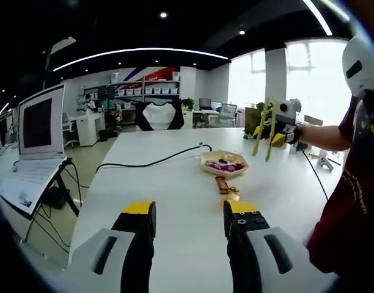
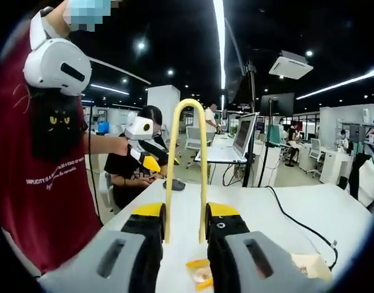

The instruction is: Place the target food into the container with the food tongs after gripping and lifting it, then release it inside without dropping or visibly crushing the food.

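white table (image 1: 175,183), bright windows (image 1: 309,73), ceiling lights (image 2: 222,36)

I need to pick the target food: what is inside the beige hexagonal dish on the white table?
The beige hexagonal dish on the white table holds purple-wrapped pieces and something pale at its far side. What lies beneath them is covered; they are too small to identify.

Left hand-held gripper (image 1: 189,215) gapes; right hand-held gripper (image 2: 184,221) clamps.

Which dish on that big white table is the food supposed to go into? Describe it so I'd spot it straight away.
Start at the white table and follow the black cable to its far end. Just beyond it sits a shallow tan bowl with angled sides, holding purple wrapped pieces. It is the table's one dish, with a small brown packet lying just in front.
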